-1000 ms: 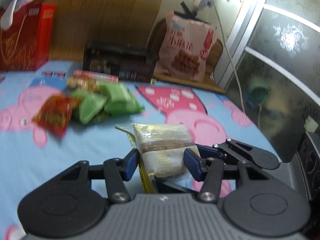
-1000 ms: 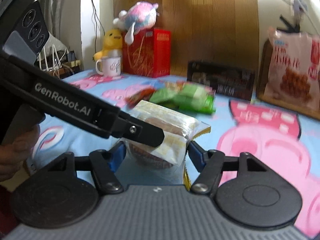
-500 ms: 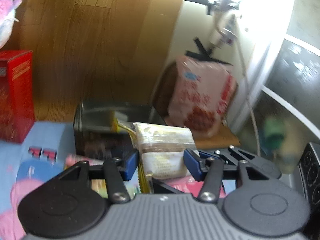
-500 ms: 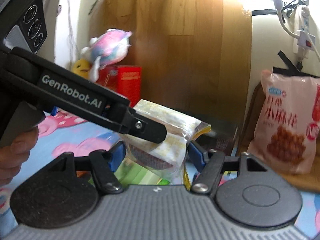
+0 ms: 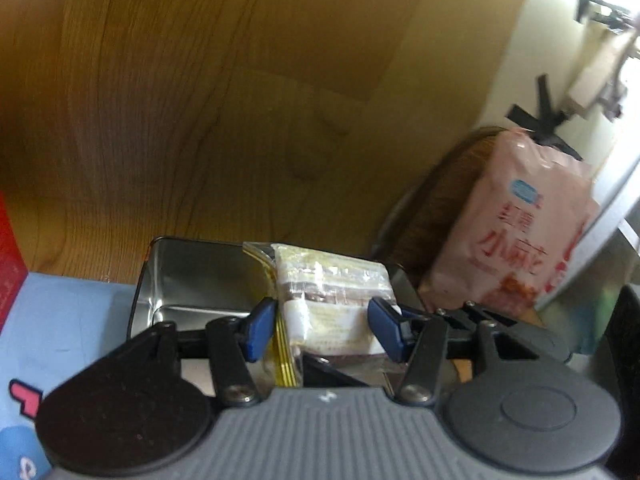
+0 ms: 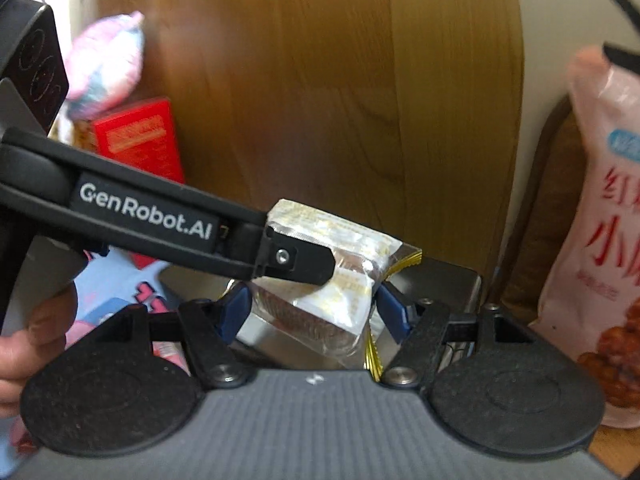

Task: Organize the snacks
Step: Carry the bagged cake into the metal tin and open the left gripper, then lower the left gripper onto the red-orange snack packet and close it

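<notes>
A clear-wrapped cake packet [image 5: 332, 300] with a gold-edged seam hangs in the air between both grippers. My left gripper [image 5: 322, 328] has its blue pads on the packet's two sides, and its jaws are opening slightly. In the right wrist view, one of the left gripper's fingers [image 6: 296, 260] lies across the packet [image 6: 352, 280] from the left. My right gripper [image 6: 314, 312] is shut on the packet's lower part. Just beyond the packet stands an open metal tin [image 5: 192, 276], whose far rim [image 6: 452, 280] shows in the right wrist view.
A large pink snack bag [image 5: 520, 232] leans at the right behind the tin. A red box [image 6: 140, 144] and a plush toy [image 6: 108, 60] stand at the left. A wooden board [image 5: 200, 100] backs the scene. A hand [image 6: 32, 340] grips the left tool. A blue cartoon sheet [image 5: 60, 320] covers the surface.
Both grippers have carried the packet forward, away from the pile of green and red snacks, up to the tin at the back. The pile has dropped out of view.
</notes>
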